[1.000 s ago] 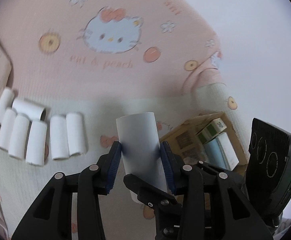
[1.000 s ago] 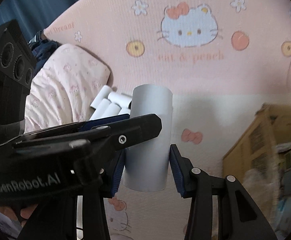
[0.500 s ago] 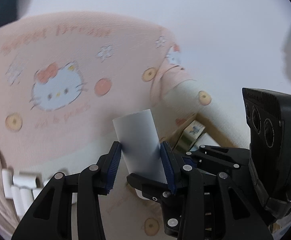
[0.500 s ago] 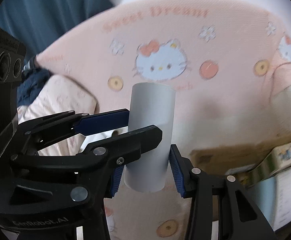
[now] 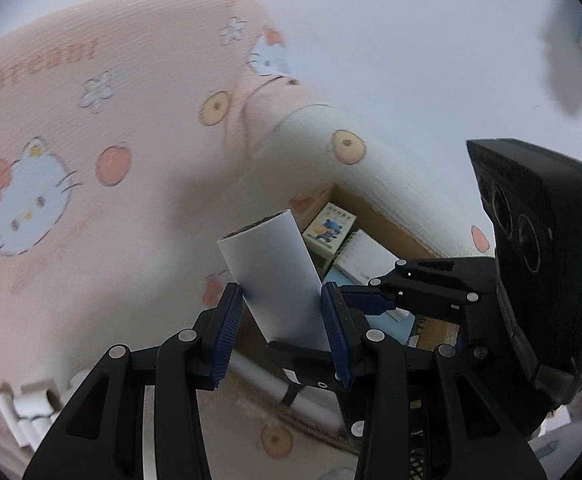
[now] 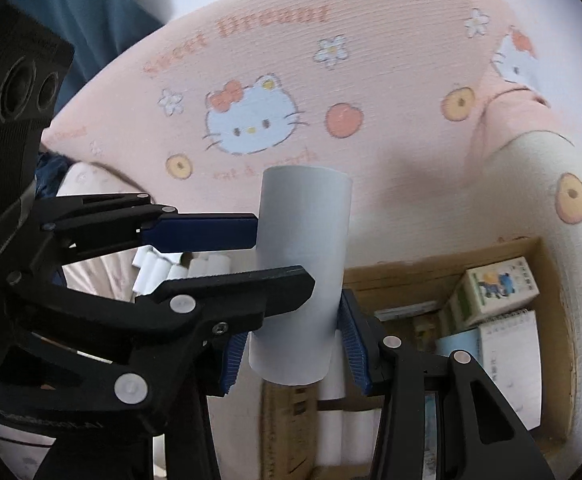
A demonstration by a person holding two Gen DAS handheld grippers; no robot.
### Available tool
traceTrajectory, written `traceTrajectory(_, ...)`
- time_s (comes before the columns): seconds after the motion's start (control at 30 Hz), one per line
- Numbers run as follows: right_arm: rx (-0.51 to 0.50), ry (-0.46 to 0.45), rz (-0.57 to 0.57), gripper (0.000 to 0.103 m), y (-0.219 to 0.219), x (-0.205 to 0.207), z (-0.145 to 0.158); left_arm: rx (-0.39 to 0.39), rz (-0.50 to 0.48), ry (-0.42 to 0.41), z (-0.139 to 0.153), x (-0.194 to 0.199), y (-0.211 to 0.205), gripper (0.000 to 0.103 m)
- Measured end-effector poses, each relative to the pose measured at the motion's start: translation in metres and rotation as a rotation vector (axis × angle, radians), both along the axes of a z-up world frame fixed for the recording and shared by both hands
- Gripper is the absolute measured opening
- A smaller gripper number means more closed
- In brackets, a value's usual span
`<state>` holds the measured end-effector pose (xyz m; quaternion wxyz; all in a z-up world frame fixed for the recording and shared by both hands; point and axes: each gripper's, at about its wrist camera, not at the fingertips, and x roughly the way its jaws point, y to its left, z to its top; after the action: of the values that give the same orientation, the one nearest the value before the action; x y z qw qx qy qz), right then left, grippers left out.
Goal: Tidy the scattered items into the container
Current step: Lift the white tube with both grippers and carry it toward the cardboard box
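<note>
A white cardboard tube (image 5: 275,280) is held by both grippers at once. My left gripper (image 5: 285,328) is shut on it, and my right gripper (image 6: 295,344) is shut on the same tube (image 6: 301,264), gripping its lower end. The tube hangs in the air over the near edge of an open cardboard box (image 6: 547,264), which also shows in the left wrist view (image 5: 375,208). White tubes (image 6: 339,432) lie inside the box below. A pile of loose white tubes (image 6: 179,268) lies on the bed to the left, also seen low left in the left wrist view (image 5: 27,416).
The bed has a pink Hello Kitty cover (image 6: 251,120). The box holds a small printed carton (image 6: 495,288), a spiral notebook (image 6: 511,344) and a light blue item (image 6: 457,346). A pale pillow (image 6: 87,184) lies at the left. A white wall (image 5: 411,40) stands behind.
Both grippers carried the tube up and to the right, from near the tube pile to over the cardboard box. The box now fills the lower right.
</note>
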<state>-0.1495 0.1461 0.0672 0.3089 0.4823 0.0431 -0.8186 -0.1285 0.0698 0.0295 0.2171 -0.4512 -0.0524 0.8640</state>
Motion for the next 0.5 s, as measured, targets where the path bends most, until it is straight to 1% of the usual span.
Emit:
traceTrajectory(0.07,0.001,-0.008,-0.015,0.042,0.009,-0.003,-0.007,0.016,-0.005,-0.014,-0.008,-0.004,0.006,0.044)
traceTrajectory(0.1,0.004,-0.022,-0.019,0.042,0.014,-0.006,-0.012,0.012,-0.019,-0.031,-0.015,-0.008,0.012,0.044)
traceTrajectory(0.13,0.018,-0.036,-0.021,0.042,0.018,-0.008,-0.018,0.007,-0.032,-0.044,-0.019,-0.011,0.017,0.044)
traceTrajectory(0.3,0.081,-0.037,-0.006,0.042,0.03,-0.011,-0.039,0.012,-0.056,-0.113,-0.039,-0.023,0.03,0.044)
traceTrajectory(0.37,0.069,-0.068,-0.015,0.042,0.034,-0.014,-0.046,0.03,-0.057,-0.169,-0.049,-0.029,0.031,0.044)
traceTrajectory(0.5,0.039,-0.112,-0.042,0.041,0.044,-0.019,-0.059,0.093,-0.015,-0.256,-0.064,-0.036,0.028,0.044)
